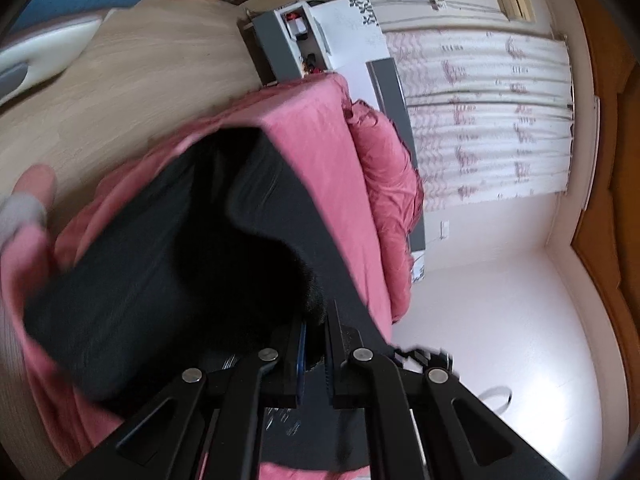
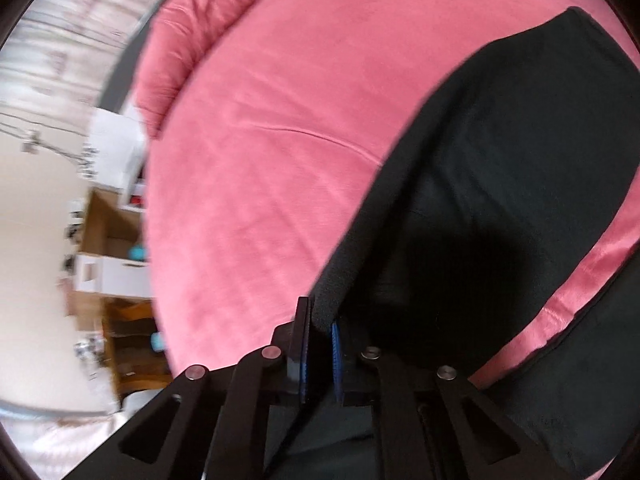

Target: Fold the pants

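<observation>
a: where are the black pants seen?

b: they are spread on the pink bed sheet, ahead of and to the right of the right claw in its own view. a ribbed edge of the fabric is pinched between that claw's blue-lined fingers, which are drawn close together on it.

a: and the left claw?

b: it is likewise pressed together, with a fold of the same pants caught between its fingers. from there the dark cloth is lifted and draped away ahead and to the left of the claw, above the pink sheet.

a: what is noted further out?

b: a fingertip of a person's hand is seen at the far left of the left claw's view, beside the cloth. a bunched pink duvet lies beyond the sheet, to the right of the claw. past it a patterned curtain and a grey and white shelf unit are seen, with wooden floor to the left. everything is somewhat blurred.
</observation>
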### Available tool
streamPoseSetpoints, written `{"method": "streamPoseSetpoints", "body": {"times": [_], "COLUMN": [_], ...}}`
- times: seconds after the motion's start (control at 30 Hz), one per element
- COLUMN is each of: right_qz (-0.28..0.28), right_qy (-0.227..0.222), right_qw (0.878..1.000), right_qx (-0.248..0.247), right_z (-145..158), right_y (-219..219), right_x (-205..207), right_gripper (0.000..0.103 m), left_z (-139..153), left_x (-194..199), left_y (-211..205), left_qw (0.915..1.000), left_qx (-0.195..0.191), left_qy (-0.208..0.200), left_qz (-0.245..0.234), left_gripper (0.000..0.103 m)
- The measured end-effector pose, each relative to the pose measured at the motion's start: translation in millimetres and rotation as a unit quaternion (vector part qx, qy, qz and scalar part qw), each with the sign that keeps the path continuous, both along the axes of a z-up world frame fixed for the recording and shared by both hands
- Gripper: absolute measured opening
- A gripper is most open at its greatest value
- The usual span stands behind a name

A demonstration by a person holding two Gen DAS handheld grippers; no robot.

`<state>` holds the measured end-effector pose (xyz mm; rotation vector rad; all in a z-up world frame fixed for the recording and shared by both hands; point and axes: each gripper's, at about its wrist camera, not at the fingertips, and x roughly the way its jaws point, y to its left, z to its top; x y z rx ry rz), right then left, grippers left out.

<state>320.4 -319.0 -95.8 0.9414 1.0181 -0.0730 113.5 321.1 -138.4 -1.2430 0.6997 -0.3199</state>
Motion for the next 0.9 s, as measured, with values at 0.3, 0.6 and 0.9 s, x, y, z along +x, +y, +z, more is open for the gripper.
{"method": "streamPoseSetpoints", "body": {"times": [0.3, 0.6, 0.9], "right_qz": [0.020, 0.056, 0.061], "right_qy": [-0.159, -0.193, -0.161], "right_qw": [0.982, 0.974, 0.982], "right_qx": [0.098, 0.107, 0.083], "right_z": [32.7, -24.7, -88.4], "right_y": [6.7, 33.6, 46.3], "right_x": [-77.5, -185.7, -212.9], "right_gripper": [0.009, 0.009, 0.009], "left_z": [85.9, 35.4, -37.4], "left_x": [27.3, -6.5, -47.2], "left_y": [37.5, 58.5, 58.8], "left_qw": [0.9935, 0.9971, 0.9968], "left_qx": [0.033, 0.008, -0.032], "left_qy": [-0.109, -0.068, -0.005], "left_qz": [0.010, 0.033, 0.073], "left_gripper": [0.007, 0.007, 0.007]}}
